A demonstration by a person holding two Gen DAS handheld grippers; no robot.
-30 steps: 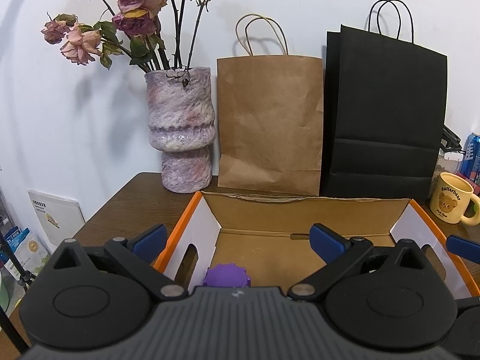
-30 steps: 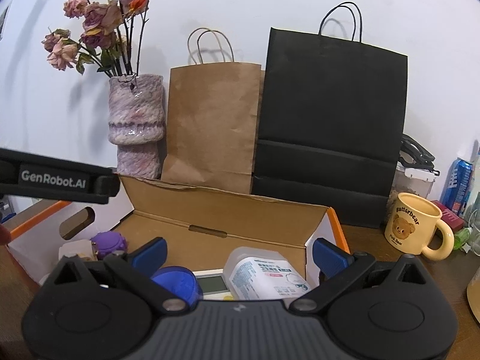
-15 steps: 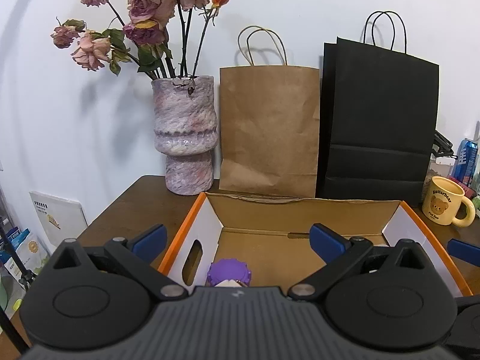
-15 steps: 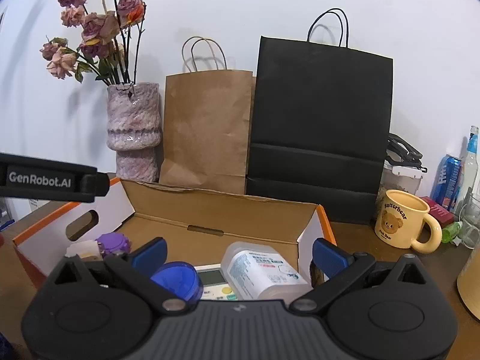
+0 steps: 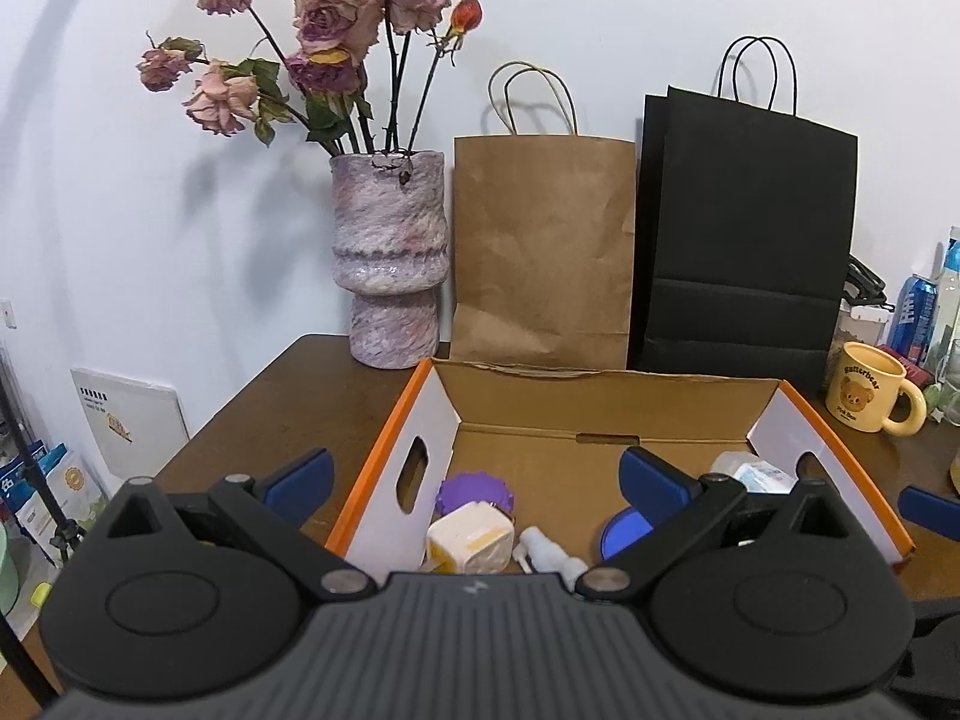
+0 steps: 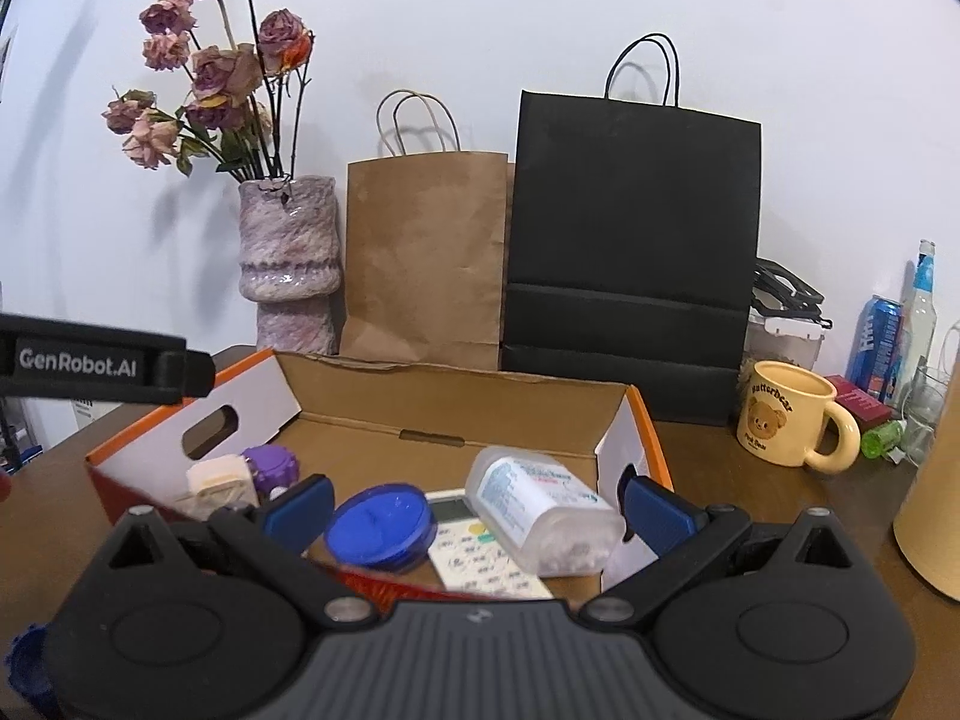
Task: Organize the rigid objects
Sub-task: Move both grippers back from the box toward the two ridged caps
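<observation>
I am holding my left claw (image 5: 474, 480) and right claw (image 6: 477, 510) spread and empty above the box (image 6: 645, 426), where the clear bottle (image 6: 540, 510) is lying near its right wall; dropping carelessly could jostle it.

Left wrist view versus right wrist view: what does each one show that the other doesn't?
Only the left wrist view shows the white spray bottle in the box and the white booklet leaning beside the table.

Only the right wrist view shows the remote control under the clear plastic bottle, and the glass bottle at far right.

Both show the cardboard box, purple cap, blue lid, vase, paper bags and bear mug.
</observation>
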